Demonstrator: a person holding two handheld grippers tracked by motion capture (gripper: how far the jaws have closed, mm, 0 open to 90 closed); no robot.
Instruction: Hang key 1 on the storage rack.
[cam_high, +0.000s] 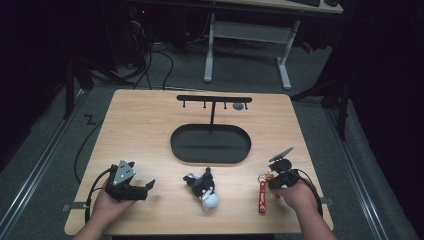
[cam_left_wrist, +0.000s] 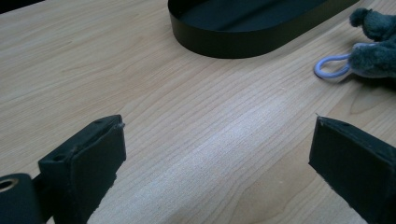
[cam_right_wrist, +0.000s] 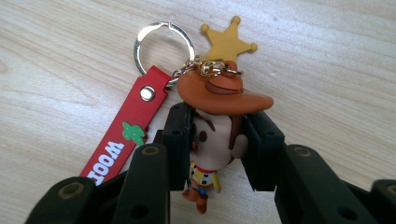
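A dark room sits around a light wooden table (cam_high: 150, 125), which fills the middle of the high view. A black stand with small hooks (cam_high: 214, 99) rises at the upper middle, over a black oval tray (cam_high: 210, 144).

At the lower right of the high view, the right gripper (cam_high: 274, 181) sits at the cowboy keychain (cam_high: 263, 190). In the right gripper view the jaws hug the little cowboy's head (cam_right_wrist: 217, 140) on both sides, so the toy looks grasped. Its red strap (cam_right_wrist: 123, 137), silver ring (cam_right_wrist: 163, 44) and gold star (cam_right_wrist: 227, 43) lie on the wood.

The step in hand looks like picking the keychain up. Next, it probably needs a lift and a careful carry, with the ring brought to a hook.

At the lower left, the left gripper (cam_high: 134, 187) rests wide apart with nothing between the jaws. The left gripper view shows a small white loop (cam_left_wrist: 332, 66) on the grey plush toy (cam_left_wrist: 376, 46); the high view shows the toy (cam_high: 204, 187) whole at the lower middle.
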